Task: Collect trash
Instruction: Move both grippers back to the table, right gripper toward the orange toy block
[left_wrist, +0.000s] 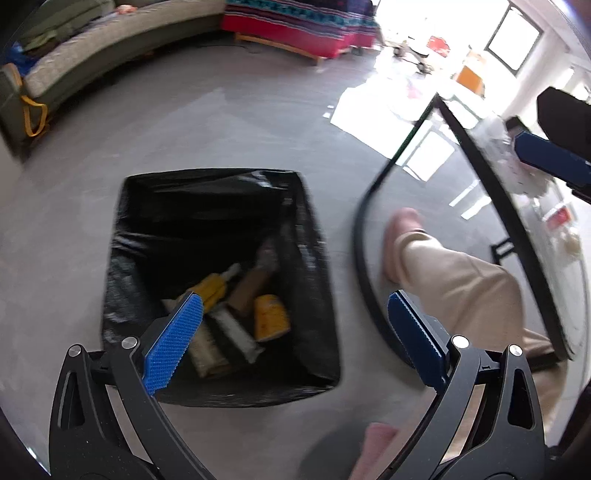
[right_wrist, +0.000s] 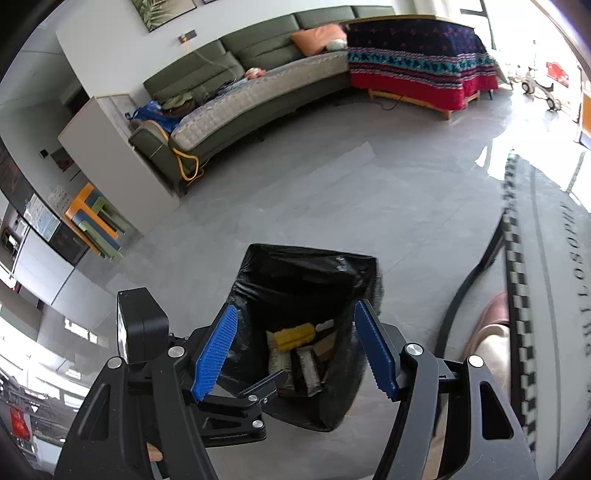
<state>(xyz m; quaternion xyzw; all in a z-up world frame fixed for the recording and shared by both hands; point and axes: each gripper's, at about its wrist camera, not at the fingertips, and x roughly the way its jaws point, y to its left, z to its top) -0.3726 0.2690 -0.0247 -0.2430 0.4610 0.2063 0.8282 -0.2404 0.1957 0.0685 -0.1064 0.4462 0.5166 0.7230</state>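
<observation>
A bin lined with a black bag (left_wrist: 155, 221) stands on the grey floor. Several pieces of trash lie in it: a yellow wrapper (left_wrist: 271, 317), a yellow ridged piece (left_wrist: 214, 288), a brown cardboard piece (left_wrist: 247, 288) and pale packets. My left gripper (left_wrist: 294, 295) hangs over the bin's near right side, open wide with nothing between its fingers. In the right wrist view the same bin (right_wrist: 314, 266) sits below my right gripper (right_wrist: 296, 306), which is open and holds nothing. The yellow ridged piece (right_wrist: 293, 338) shows between its blue pads.
A round glass table with a black rim (left_wrist: 498, 206) stands right of the bin. A person's beige trouser leg (left_wrist: 461, 288) and pink slipper (left_wrist: 402, 229) are beside it. A green sofa (right_wrist: 258, 92) and a red patterned cloth (right_wrist: 417, 70) line the far side.
</observation>
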